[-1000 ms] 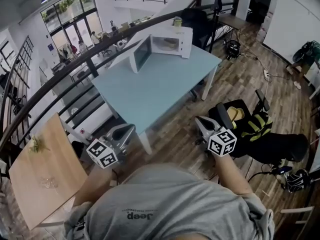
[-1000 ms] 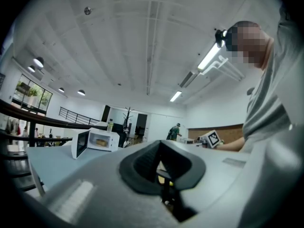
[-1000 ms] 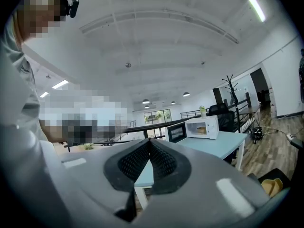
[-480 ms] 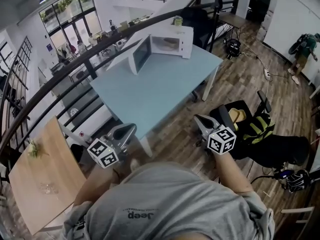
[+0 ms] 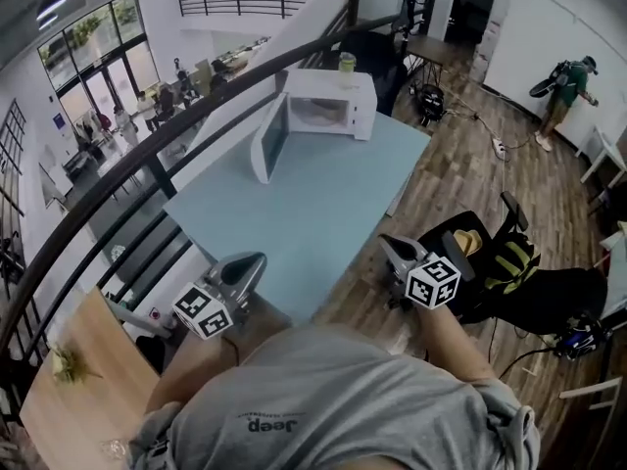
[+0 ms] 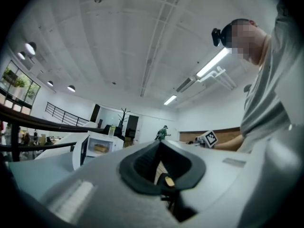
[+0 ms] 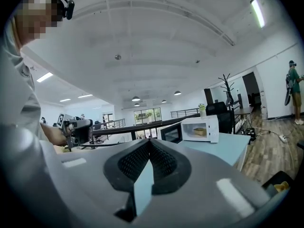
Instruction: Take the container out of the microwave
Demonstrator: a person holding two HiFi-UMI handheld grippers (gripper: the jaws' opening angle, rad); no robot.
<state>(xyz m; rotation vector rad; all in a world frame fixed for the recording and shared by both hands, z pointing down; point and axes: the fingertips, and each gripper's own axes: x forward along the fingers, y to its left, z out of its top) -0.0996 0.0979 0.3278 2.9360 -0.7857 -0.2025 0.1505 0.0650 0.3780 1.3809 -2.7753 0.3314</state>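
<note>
Left gripper [image 5: 255, 260]: jaws pressed together with nothing between them; held low at the person's left, over the near corner of the desk and well short of the microwave.
Desk [image 5: 294, 213]: pale blue top, bare between the person and the microwave, which stands at the far end.
Door [image 5: 269, 137]: swung fully open to the left of the cavity, its edge jutting out over the desk.
Container [image 7: 200, 131]: small and yellowish, resting on the cavity floor inside the microwave; its shape and rim are too small to make out.
Microwave [image 5: 358, 101]: white, with the cavity lit and open toward the near-left.
Bottle [image 5: 347, 63]: stands upright on top of the microwave.
Right gripper [image 5: 390, 246]: jaws closed and empty; held level at the person's right, just beyond the near edge of the desk.
Step in hand: judged to be the approach, since neither gripper is near the cavity.
Good practice: come round the desk to face the opening squarely, and spread the jaws of the working gripper before it enters. Keep that gripper clear of the door edge. Take the container by opposite sides, then draw it out level and low so that the microwave and the bottle on it are not jarred.
</note>
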